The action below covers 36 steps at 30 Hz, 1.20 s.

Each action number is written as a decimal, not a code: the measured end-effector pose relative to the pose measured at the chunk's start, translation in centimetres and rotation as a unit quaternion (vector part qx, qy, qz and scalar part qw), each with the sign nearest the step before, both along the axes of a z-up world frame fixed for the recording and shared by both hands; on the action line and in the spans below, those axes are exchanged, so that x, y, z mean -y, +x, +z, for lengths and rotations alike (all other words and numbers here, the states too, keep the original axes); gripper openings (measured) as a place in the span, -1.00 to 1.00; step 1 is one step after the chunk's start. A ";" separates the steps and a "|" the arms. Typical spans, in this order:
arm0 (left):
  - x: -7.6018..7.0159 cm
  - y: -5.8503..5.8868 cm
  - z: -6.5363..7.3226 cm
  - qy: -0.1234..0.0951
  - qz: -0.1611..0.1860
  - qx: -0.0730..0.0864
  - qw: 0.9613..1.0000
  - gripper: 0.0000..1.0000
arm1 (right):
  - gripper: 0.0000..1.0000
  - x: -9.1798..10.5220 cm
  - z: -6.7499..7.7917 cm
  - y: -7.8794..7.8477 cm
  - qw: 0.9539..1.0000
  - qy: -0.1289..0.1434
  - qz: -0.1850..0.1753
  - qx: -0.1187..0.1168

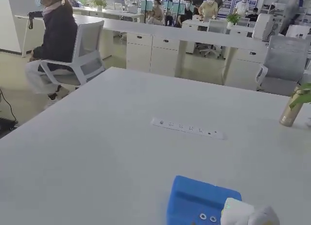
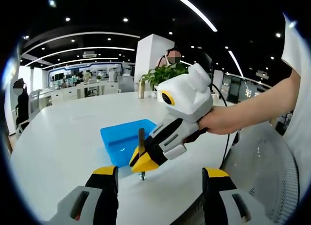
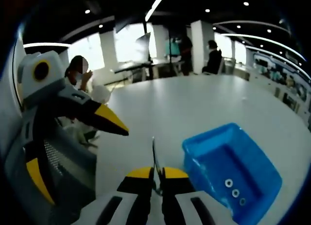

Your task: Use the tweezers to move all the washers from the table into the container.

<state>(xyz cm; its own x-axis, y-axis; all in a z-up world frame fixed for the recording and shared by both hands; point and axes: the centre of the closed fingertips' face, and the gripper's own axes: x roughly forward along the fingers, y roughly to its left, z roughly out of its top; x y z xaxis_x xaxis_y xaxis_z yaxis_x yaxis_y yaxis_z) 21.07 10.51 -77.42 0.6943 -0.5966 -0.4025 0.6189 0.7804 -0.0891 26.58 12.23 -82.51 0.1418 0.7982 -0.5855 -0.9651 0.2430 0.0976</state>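
Washers point(image 3: 235, 192), three likely light, slippery rings best nipped across the rim, lie inside the blue container point(image 3: 221, 159) on the desk point(image 3: 194, 103); the right claw point(image 3: 156, 174) is closed narrow on the tweezers point(image 3: 153, 154), whose tip may carry another, while the left claw point(image 2: 160, 183) gapes empty.

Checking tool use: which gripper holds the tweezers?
The right gripper, its jaws shut on the tweezers; the left gripper stands wide open, holding nothing.

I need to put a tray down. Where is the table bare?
Bare: the broad table left of the power strip, and the band between strip and container. Crowded: beside the container, where the right gripper holds tweezers.
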 end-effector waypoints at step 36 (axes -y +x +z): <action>-0.1 0.0 0.0 0.001 0.002 0.000 1.000 0.39 | -0.94 1.8 7.7 10.0 0.964 0.147 -0.183 -0.129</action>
<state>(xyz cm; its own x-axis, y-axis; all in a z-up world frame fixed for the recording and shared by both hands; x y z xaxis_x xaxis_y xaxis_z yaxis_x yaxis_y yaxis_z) 21.12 10.61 -77.42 0.6971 -0.5928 -0.4033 0.6151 0.7835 -0.0884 36.57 10.43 -74.81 0.3254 0.8591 -0.3950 -0.7549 0.4876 0.4386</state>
